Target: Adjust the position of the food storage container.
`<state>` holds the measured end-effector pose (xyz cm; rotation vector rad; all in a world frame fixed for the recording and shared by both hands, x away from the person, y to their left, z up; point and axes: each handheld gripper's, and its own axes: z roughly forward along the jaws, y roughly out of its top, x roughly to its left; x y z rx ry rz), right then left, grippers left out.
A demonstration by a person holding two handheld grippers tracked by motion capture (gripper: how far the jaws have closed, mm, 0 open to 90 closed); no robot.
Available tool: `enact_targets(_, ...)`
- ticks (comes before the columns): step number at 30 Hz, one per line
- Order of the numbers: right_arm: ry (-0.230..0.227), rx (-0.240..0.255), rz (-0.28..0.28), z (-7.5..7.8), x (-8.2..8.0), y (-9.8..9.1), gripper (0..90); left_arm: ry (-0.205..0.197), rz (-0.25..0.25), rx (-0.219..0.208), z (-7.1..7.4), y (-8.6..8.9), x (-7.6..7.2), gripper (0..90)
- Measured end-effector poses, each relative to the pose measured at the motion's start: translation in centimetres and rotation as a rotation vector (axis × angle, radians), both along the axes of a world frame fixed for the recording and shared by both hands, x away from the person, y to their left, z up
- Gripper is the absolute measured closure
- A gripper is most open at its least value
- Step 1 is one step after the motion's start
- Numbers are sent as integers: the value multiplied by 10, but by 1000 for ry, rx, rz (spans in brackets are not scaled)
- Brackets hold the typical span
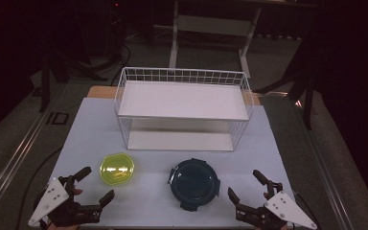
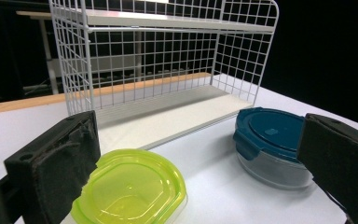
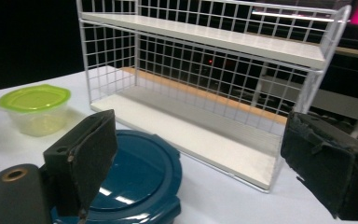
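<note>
Containers untouched; left gripper (image 1: pixel 94 186), right gripper (image 1: pixel 249 189) spread wide, low.

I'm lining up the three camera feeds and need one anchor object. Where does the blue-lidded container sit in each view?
High view: the blue-lidded container sits low, right of centre, on the table before the wire rack.
Left gripper view: at right, beside the right-hand jaw, with the rack behind.
Right gripper view: bottom, left of centre, partly behind the left-hand jaw.
Shared landmark: the white wire rack; the yellow-green lidded container also helps.
</note>
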<state>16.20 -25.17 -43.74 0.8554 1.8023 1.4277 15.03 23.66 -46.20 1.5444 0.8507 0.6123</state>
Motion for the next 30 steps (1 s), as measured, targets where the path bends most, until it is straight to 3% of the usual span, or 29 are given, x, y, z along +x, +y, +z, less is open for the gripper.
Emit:
enact_targets(4,-6,9,15,5,-3,2,106,1,-1,-2,0,0,0,0)
enact_targets(6,1,9,-3,11,-3,4,106,0,-1,-4,0,0,0,0)
enact_targets(13,63,-27,24,12,-2,9,109,1,-4,-7,0,0,1,0)
enact_targets(16,119,-37,47,8,-1,12,166,1,-6,-8,0,0,1,0)
enact_targets(23,255,-47,90,-16,4,15,435,0,-7,-12,0,0,1,0)
enact_targets(30,305,-118,77,-32,6,22,634,1,-8,-8,-1,0,2,0)
